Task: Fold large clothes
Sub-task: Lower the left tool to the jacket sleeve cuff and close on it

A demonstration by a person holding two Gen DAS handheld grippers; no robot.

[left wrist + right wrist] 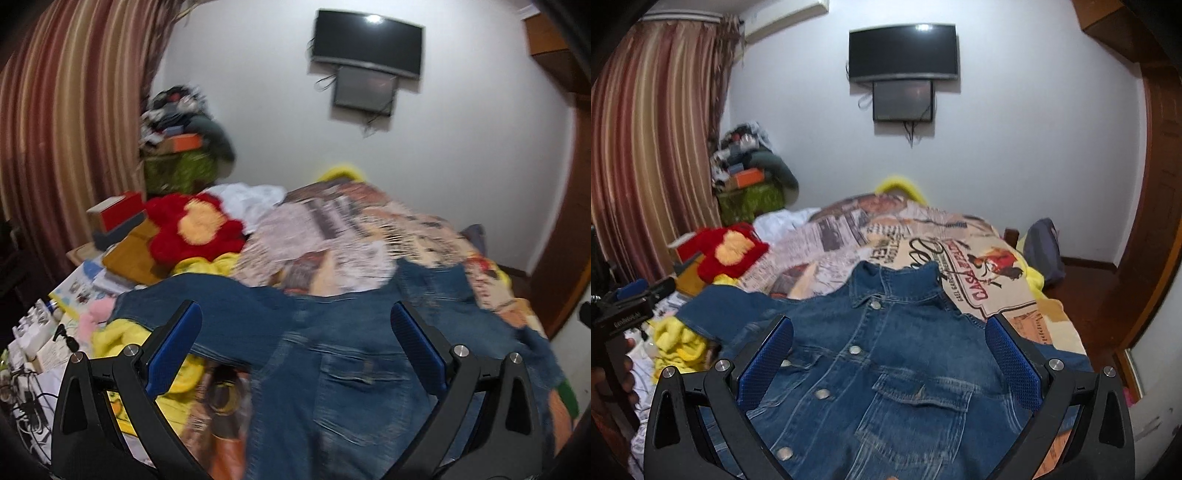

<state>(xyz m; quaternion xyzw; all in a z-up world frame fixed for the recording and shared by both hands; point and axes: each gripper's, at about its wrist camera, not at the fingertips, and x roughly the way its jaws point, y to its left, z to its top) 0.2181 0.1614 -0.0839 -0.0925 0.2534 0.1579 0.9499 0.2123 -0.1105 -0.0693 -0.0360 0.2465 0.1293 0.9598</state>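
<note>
Denim jacket [886, 362] flat on bed [960, 251], below & btwn both tools: left tool [295, 325], right tool [888, 332] spread wide, empty.

A dark television [903, 51] is mounted on the white wall, with a smaller screen [902, 100] fixed just beneath it. A striped curtain [650, 122] is hung at the left, beside a heap of clutter [751, 173]. The bed is covered by a newspaper-print bedspread [923, 236], and a red and yellow plush toy [201, 230] is seen at its left edge.

we see our left gripper [295, 325] and right gripper [889, 338]: black arms, blue textured pads [1012, 363], silver screws [1056, 364].
</note>
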